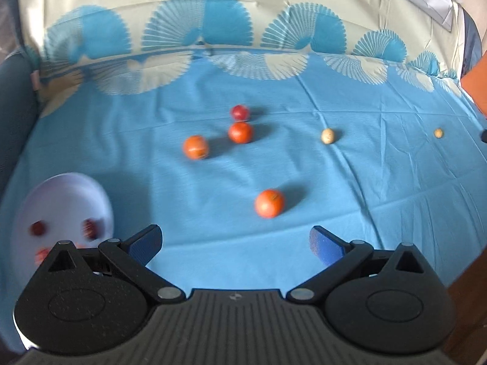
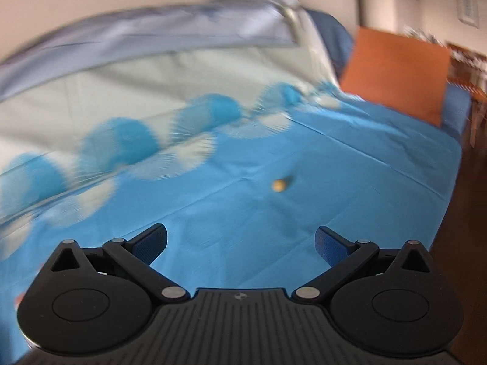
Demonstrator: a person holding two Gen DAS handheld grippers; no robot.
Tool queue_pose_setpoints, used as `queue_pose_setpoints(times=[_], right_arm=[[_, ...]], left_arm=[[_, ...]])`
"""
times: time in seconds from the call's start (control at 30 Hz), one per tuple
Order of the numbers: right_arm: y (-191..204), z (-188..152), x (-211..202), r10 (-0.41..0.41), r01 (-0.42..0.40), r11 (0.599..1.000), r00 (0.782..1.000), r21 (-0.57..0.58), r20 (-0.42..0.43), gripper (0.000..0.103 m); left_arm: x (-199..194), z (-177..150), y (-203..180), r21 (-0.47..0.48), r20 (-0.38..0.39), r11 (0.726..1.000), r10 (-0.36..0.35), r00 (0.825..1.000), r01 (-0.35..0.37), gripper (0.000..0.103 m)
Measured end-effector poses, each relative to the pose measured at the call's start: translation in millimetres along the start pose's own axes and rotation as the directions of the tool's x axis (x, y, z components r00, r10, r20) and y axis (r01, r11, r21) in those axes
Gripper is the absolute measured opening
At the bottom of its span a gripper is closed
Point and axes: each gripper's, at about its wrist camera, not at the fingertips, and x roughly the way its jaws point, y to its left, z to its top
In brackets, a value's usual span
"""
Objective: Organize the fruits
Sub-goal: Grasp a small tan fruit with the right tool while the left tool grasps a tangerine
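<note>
left tongs [image 1: 236, 245]: spread wide, empty, aimed at the nearest orange fruit [image 1: 269, 203] (likely next pick).
right tongs [image 2: 240, 243]: released, empty, facing a small tan fruit [image 2: 279, 185].
plate [image 1: 65, 191]: white, at left, holds small red fruits, blurred; looks like the sorting spot.
loose fruit: two more orange [image 1: 195, 147], one red [image 1: 239, 112], scattered on the blue-clothed counter [image 1: 365, 182].

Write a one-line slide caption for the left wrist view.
Open left gripper above blue tablecloth, orange fruits ahead, white plate at left.
</note>
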Motion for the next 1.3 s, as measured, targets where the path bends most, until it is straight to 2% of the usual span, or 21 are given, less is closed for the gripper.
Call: queue_pose_setpoints(times=[0.17,0.23,0.37,0.5,0.6,0.67,0.7,0.77,0.8,0.83,0.87,0.9,1.0,1.1,1.2,1.3], right_arm=[[-32,22,133,-0.077,0.085,0.991,0.994,0.099,-0.084,0.102],[-45,26,176,-0.108,0.123,0.979,0.989,0.161,-0.097,0.102],[-55,22,244,-0.112,0.143,0.963,0.984,0.229,-0.140,0.102],[-46,17,290,-0.143,0.171,0.969,0.977,0.178,-0.158,0.102],[-31,13,308,-0.224,0.231,0.971,0.968,0.056,-0.115,0.102],[-24,11,313,-0.251,0.251,0.968,0.964,-0.010,-0.087,0.102],[-24,10,313,-0.247,0.248,0.969,0.966,0.002,-0.080,0.102],[-27,9,310,-0.248,0.249,0.968,0.967,0.016,-0.061,0.094],[-28,8,305,-0.254,0.255,0.967,0.966,0.014,-0.044,0.080],[-29,9,302,-0.247,0.247,0.969,0.969,0.012,-0.030,0.060],[-30,10,299,-0.243,0.243,0.970,0.970,0.006,-0.020,0.045],[-29,11,298,-0.244,0.244,0.970,0.970,-0.006,-0.018,0.023],[-30,14,288,-0.235,0.234,0.972,0.971,-0.024,-0.046,0.022],[-21,15,263,-0.205,0.204,0.978,0.978,-0.050,-0.032,0.022],[-5,13,219,-0.101,0.100,0.994,0.995,-0.052,-0.020,0.022],[15,6,157,0.037,-0.038,0.998,0.999,-0.052,-0.011,0.023]], left_arm=[[56,8,-26,0.024,0.000,0.999,0.024,1.000,-0.024,0.103],[73,9,-30,0.039,0.011,0.998,0.040,0.999,-0.040,0.103],[106,11,-32,0.058,-0.005,0.997,0.052,0.999,-0.051,0.103],[126,10,-31,0.079,-0.003,0.994,0.069,0.998,-0.069,0.103],[140,9,-33,0.116,-0.038,0.989,0.095,0.995,-0.090,0.103],[143,6,-33,0.129,-0.038,0.988,0.096,0.995,-0.091,0.103],[142,5,-32,0.130,-0.028,0.987,0.096,0.995,-0.092,0.103],[138,2,-32,0.128,-0.002,0.988,0.091,0.996,-0.090,0.100],[134,2,-33,0.129,0.018,0.988,0.088,0.996,-0.090,0.086],[131,1,-34,0.141,0.036,0.987,0.078,0.996,-0.082,0.076],[130,1,-37,0.173,0.032,0.983,0.051,0.998,-0.056,0.040],[129,1,-42,0.211,0.021,0.976,0.049,0.999,-0.053,0.039],[119,0,-43,0.234,0.034,0.971,0.046,0.998,-0.053,0.039],[104,2,-38,0.226,0.031,0.973,0.041,0.999,-0.047,0.039],[79,5,-27,0.219,0.046,0.974,0.050,0.998,-0.059,0.039],[44,6,-8,0.195,0.053,0.979,0.051,0.997,-0.061,0.039]])
